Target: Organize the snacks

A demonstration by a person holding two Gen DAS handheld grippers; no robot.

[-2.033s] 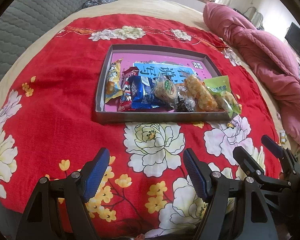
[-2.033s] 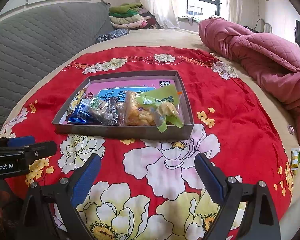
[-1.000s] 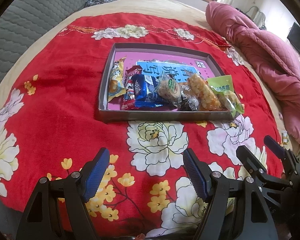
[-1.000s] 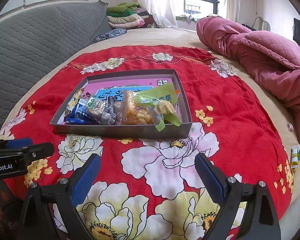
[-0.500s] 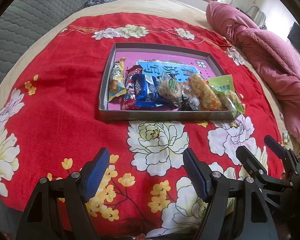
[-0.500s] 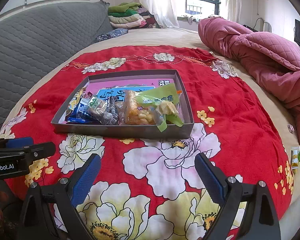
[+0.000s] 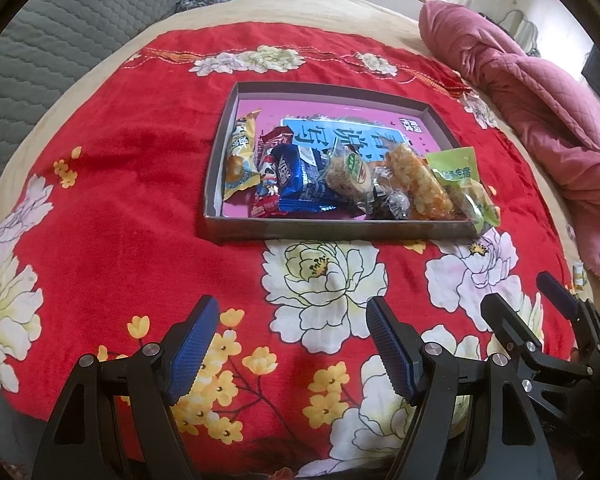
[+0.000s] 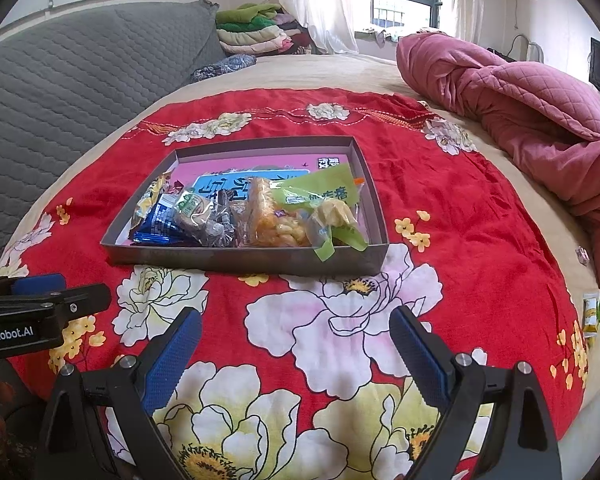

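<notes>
A shallow grey box (image 7: 332, 230) (image 8: 236, 258) with a pink floor lies on the red flowered cloth (image 7: 120, 208) (image 8: 452, 208). Along its near side sit several snack packets: a yellow one (image 7: 242, 156), a blue one (image 7: 300, 178) (image 8: 158, 220), a round cake (image 7: 346, 172), an orange puffed bar (image 7: 418, 184) (image 8: 274, 220) and a green bag (image 7: 460, 178) (image 8: 324, 200) that overhangs the right corner. My left gripper (image 7: 292, 314) hangs open over the cloth, well short of the box, with nothing between its fingers. My right gripper (image 8: 296, 324) (image 7: 524, 296) is likewise open and empty.
A rumpled pink quilt (image 7: 540, 92) (image 8: 532, 112) lies to the right of the cloth. A grey quilted headboard (image 8: 72, 80) rises at the left. One small snack packet (image 8: 594, 312) lies at the bed's right edge. Folded clothes (image 8: 252, 28) are stacked far back.
Nothing has visibly changed beyond a slight shift of both views; both grippers stay open above the cloth.
</notes>
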